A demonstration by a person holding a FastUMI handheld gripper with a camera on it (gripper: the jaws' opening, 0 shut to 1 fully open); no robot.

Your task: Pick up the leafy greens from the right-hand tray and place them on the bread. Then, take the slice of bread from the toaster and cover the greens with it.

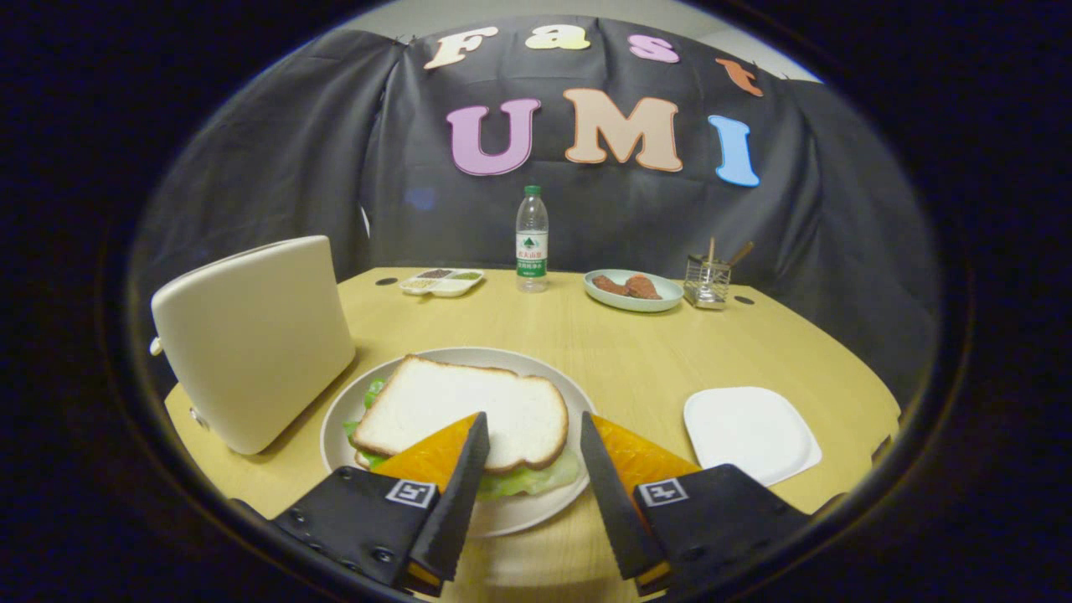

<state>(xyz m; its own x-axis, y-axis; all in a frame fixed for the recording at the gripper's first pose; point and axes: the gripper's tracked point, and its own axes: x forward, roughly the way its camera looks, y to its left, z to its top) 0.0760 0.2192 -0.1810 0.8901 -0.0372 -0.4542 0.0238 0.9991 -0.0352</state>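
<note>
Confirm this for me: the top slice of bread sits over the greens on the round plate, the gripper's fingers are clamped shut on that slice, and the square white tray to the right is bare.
One thing is wrong: the gripper is open, not clamped. The gripper view shows its fingers spread apart, with the near edge of the bread slice between them. The rest holds: the slice covers the greens on the round plate, and the square white tray is bare.

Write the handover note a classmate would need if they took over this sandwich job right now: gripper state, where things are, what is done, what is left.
Hand-held gripper: open, holding nothing, fingers either side of the near edge of the round plate.
Top slice of bread lies on the leafy greens, which stick out beneath it on the plate.
Toaster stands beside the plate; its slots cannot be seen.
Square white tray sits on the other side of the plate.
Done: greens placed and covered.
Left: probably only backing the gripper away.
</note>
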